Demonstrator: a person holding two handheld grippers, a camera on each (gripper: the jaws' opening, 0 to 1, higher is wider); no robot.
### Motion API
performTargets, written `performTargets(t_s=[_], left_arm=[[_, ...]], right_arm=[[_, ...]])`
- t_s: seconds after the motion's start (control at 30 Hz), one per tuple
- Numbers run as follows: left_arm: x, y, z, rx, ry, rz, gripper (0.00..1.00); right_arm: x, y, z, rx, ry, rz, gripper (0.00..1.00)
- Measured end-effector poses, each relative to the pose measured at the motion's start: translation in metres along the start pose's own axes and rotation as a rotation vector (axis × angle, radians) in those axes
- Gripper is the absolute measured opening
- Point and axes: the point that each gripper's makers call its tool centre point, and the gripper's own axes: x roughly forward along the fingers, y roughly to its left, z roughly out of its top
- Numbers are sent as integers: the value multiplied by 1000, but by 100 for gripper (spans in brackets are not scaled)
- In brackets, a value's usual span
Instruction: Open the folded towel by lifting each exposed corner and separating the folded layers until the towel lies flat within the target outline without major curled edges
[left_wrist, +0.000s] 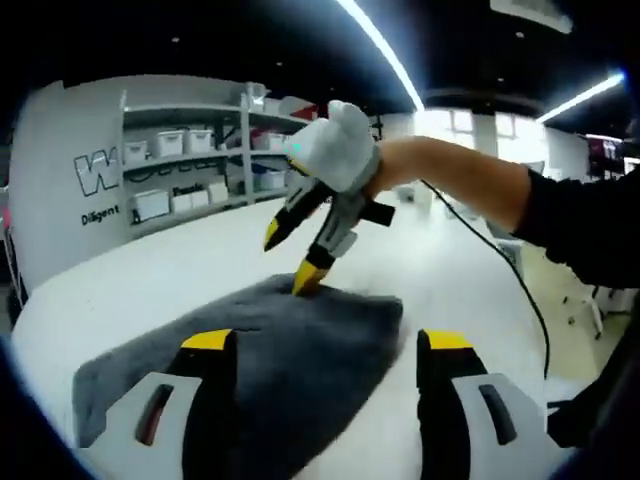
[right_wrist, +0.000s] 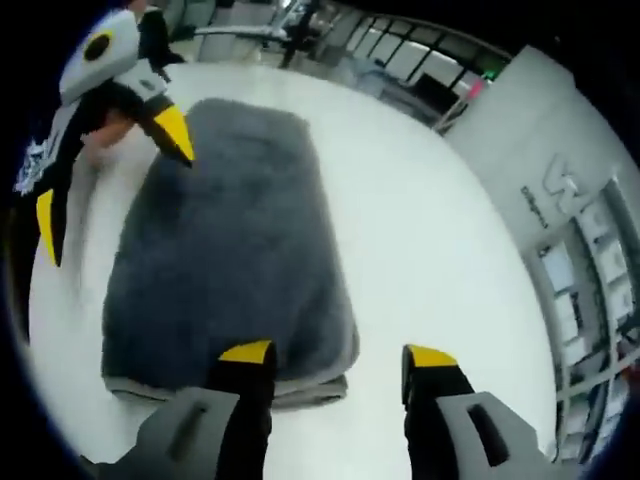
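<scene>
The folded grey towel (right_wrist: 225, 250) is lying on the white table (right_wrist: 420, 240); the right gripper (left_wrist: 290, 262) is dipping wide-open jaws to its far edge to catch a layer; the left gripper (left_wrist: 330, 345), jaws wide and empty, is hovering over its near end, ready to help.

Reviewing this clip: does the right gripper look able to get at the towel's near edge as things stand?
Probably yes. The right gripper is open right over the folded towel's layered edge, one tip on the fabric, with bare table beside it and nothing between.

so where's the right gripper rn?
In the left gripper view the right gripper, open, is at the folded grey towel's far edge, one yellow-tipped finger touching it, on the white table.
</scene>
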Motion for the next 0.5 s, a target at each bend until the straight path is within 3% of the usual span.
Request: performTargets(t_s=[0.07,0.13,0.17,0.2,0.3,0.37,0.43,0.5], left_arm=[[-8,8,4,29,-11,34,79],[-18,18,10,36,-24,69,85],[-26,26,13,30,-39,98,88],[-33,32,17,23,-55,122,91],[-52,49,21,28,-87,168,92],[-66,62,20,12,-95,201,93],[-81,82,17,-6,-103,268,94],[-97,100,12,-13,-96,321,95]], right_arm=[[-11,-11,6,70,-9,-89,61],[-20,-21,20,136,-91,-183,100],[-29,-22,23,177,-108,-213,93],[-35,-28,32,233,-182,-249,100],[-50,-41,35,424,-282,-346,100],[-58,-43,33,459,-312,-409,100],[-64,-32,29,475,-300,-424,100],[-74,-23,35,508,-362,-435,100]])
